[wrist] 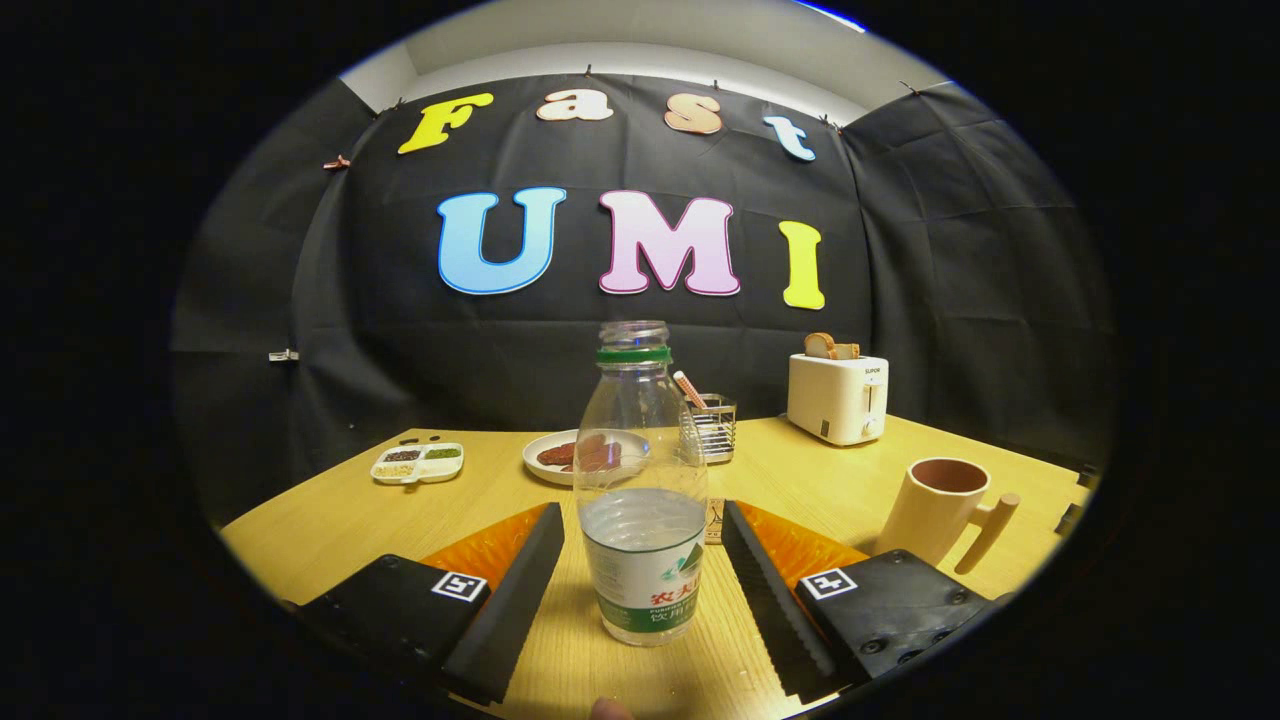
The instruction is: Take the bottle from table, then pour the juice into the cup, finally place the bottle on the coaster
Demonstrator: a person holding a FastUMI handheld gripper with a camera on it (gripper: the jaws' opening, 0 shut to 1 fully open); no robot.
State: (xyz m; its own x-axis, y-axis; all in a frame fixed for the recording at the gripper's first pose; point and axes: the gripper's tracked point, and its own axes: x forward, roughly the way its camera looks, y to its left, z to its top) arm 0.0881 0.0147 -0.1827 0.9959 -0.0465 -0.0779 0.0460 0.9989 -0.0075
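Wooden tabletop (330, 520) carries all items; the bottle is the landmark for places. Toaster (838, 398), far right beyond the bottle, against the booth wall, bread slices in its slots. Bottle (642, 490): clear plastic, uncapped, green neck ring, upright, roughly half full of clear liquid. Tool (640, 560): fingers spread wide, one either side of the bottle, gaps visible on both sides, no contact. Cup (940, 508), with handle, right of the bottle, near the right finger. Plate (550, 457) just behind the bottle, wire holder (712, 428) behind-right. Divided snack tray (418, 463), behind-left.
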